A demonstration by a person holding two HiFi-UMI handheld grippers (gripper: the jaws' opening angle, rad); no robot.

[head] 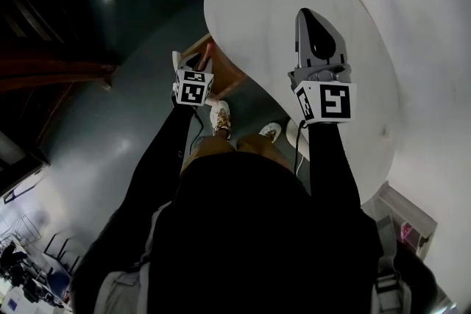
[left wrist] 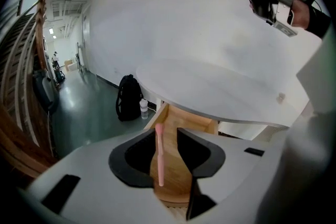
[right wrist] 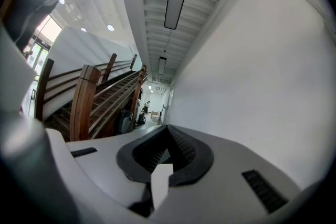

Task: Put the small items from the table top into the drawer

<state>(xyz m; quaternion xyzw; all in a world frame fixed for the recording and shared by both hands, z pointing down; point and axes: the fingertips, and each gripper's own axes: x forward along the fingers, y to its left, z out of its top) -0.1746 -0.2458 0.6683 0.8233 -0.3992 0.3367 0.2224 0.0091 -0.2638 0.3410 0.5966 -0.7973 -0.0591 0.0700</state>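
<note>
Jaws of my left gripper (left wrist: 168, 136) stand parted around the pink stick (left wrist: 159, 157), just above the open drawer (left wrist: 191, 122); my right gripper (right wrist: 168, 139), clenched empty, hovers over a seemingly cleared table top (head: 294, 4): task nearly done.

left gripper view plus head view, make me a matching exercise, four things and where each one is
Things:
1 pink stick
2 drawer
3 backpack
4 right gripper

Places:
a on the floor
b over the table, jaws together
c between the left gripper jaws
d pulled open under the table

Pairs: 1-c, 2-d, 3-a, 4-b
</note>
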